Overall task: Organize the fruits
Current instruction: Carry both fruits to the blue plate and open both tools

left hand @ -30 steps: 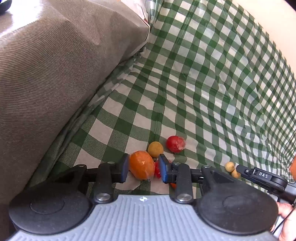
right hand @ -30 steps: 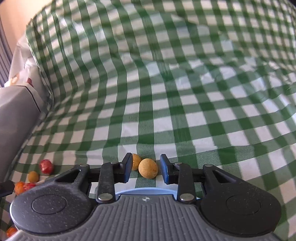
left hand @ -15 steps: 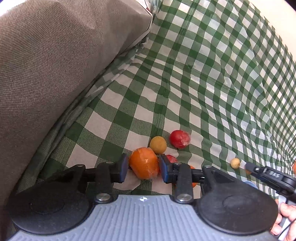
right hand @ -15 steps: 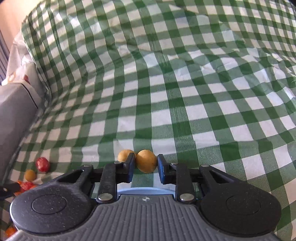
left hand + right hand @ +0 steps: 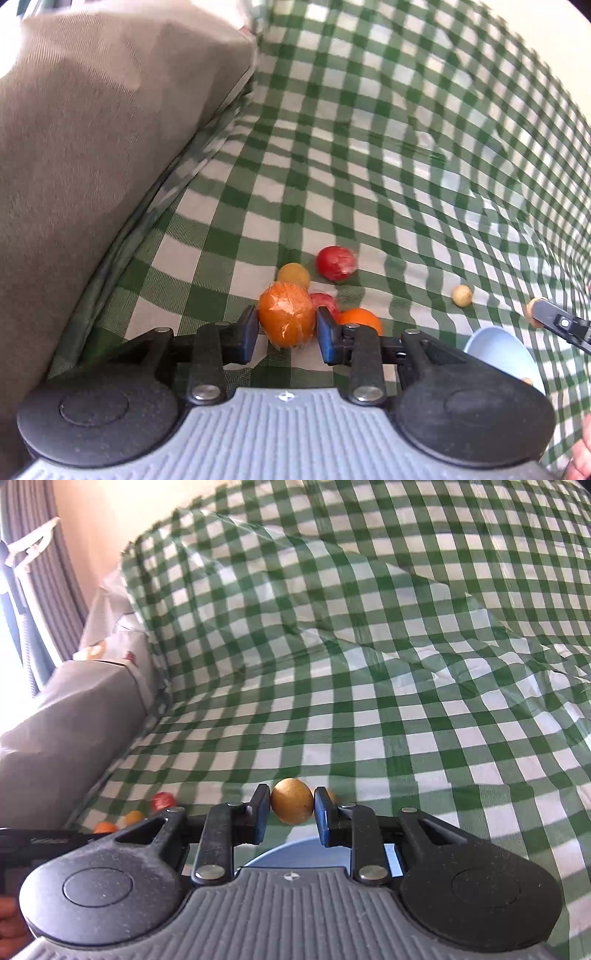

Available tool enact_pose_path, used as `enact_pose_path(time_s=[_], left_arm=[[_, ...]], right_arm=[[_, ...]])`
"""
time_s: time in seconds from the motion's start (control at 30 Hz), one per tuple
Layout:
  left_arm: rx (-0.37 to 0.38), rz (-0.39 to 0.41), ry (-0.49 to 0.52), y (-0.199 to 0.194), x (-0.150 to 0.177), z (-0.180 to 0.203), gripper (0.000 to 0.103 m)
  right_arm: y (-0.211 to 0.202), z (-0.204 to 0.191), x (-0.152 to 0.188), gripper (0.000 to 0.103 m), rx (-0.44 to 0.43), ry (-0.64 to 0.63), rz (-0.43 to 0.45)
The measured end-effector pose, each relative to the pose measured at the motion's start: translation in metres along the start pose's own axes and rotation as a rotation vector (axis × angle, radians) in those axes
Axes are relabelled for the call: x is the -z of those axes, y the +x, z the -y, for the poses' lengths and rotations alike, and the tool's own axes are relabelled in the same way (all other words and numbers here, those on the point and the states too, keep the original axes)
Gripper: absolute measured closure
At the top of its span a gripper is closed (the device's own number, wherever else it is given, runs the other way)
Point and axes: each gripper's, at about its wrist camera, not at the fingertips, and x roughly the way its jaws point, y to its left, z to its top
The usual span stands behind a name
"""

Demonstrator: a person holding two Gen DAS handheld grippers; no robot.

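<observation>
Left wrist: tongs (image 5: 286, 334) level, pinching orange (image 5: 286, 319) (wrapped) | right tongs (image 5: 291, 814) grip longan (image 5: 291, 801)

A large orange fruit (image 5: 286, 319), glossy as if wrapped in film, is clamped between blue pads. Just behind it, a small yellow fruit (image 5: 293, 274), two red ones (image 5: 336, 263) and a second orange (image 5: 360, 319) are clustered; a pale yellow fruit (image 5: 291, 801) is gripped above a blue bowl (image 5: 295, 853).

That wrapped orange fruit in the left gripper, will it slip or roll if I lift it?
The orange fruit shows glossy, crinkled film, so it may be slippery against the left gripper pads. It looks rounded and egg-shaped, so once released it would probably roll on the rumpled checked cloth.
</observation>
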Motion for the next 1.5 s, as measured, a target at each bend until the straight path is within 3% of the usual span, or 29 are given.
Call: enact_pose_path(time_s=[0.2,0.47,0.77,1.1,1.5], left_arm=[[0.016,0.062,0.067,-0.028,0.006,0.008,0.066],[0.056,0.138,0.107,-0.075,0.024,0.021,0.066],[0.128,0.177,0.183,-0.113,0.056,0.054,0.066],[0.162,0.158,0.377,-0.105,0.084,0.094,0.066],[0.179,0.133,0.386,-0.086,0.083,0.102,0.066]], right_arm=[[-0.045,-0.023,0.022,0.076,-0.012,-0.040,0.005],[-0.093,-0.010,0.028,0.076,-0.008,-0.034,0.062],[-0.137,0.012,0.041,0.076,0.010,0.076,0.103],[-0.127,0.011,0.045,0.076,0.042,0.054,0.075],[-0.105,0.016,0.048,0.076,0.092,0.070,0.025]])
